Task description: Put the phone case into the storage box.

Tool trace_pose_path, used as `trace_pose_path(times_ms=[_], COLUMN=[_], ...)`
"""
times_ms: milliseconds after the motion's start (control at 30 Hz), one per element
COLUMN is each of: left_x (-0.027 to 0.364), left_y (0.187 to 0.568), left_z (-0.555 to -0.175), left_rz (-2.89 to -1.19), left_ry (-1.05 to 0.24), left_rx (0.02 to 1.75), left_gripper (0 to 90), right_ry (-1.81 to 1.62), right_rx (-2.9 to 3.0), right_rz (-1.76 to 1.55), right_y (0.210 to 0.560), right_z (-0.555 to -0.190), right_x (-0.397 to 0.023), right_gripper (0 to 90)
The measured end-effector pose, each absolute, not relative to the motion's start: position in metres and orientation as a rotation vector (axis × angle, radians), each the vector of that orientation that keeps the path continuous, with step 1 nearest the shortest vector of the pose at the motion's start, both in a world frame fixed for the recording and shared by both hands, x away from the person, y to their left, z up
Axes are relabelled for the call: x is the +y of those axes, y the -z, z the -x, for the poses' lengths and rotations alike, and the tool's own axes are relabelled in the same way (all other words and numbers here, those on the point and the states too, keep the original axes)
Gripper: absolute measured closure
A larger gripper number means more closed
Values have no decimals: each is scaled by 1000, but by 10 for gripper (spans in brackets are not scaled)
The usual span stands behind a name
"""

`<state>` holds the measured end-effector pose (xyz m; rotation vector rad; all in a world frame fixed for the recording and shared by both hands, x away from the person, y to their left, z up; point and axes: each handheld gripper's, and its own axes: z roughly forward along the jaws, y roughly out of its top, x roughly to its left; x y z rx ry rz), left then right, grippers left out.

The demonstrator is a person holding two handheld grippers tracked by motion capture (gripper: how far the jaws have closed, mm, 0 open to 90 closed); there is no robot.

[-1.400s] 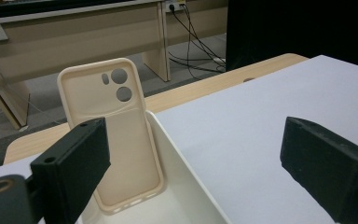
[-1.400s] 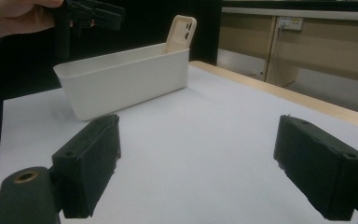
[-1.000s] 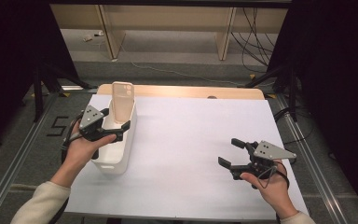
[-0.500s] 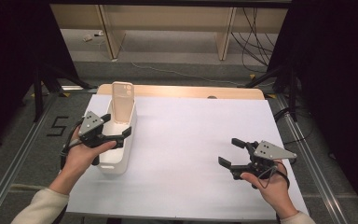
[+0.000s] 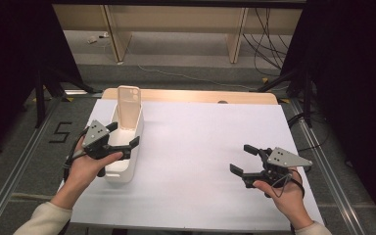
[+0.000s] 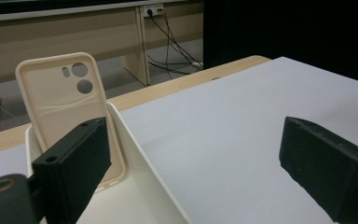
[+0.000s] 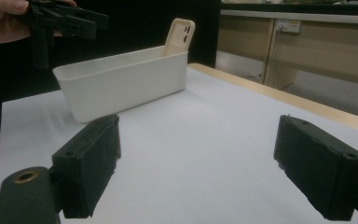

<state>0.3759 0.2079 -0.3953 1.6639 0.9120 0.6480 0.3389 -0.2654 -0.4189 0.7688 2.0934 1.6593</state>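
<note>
- Where the cream phone case [image 5: 129,107] stands on end at the far end of the white bin [image 5: 123,169], leaning on its end wall, its long axis runs nearly upright, camera cut-outs at the top.
- It lies just ahead of the left gripper [image 5: 125,135], whose jaws are spread apart over the bin.
- Well apart, the right gripper [image 5: 241,159] also holds its jaws apart, holding nothing, above the white table [image 5: 200,132].

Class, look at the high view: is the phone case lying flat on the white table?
No, the phone case stands upright inside the white bin.
</note>
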Motion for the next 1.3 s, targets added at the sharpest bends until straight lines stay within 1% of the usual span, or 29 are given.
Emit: trace_pose_path(times_ms=[300,733,933,1300], left_x=[207,208,208,211], left_y=[397,406,412,421], left_z=[-368,-353,-347,-339], left_rz=[-1650,-1667,-1664,-1672], left_ry=[-645,-601,-589,-591], left_rx=[874,832,837,809], left_gripper=[91,93,95,94], right_ry=[-1670,-1691,-1675,-1658], right_rx=[2066,2085,2079,2088], right_rz=[-742,-770,-739,-736], right_y=[419,421,421,421], right_z=[-340,-339,-340,-340], right_x=[-264,-263,-264,-264], right_gripper=[159,159,159,159])
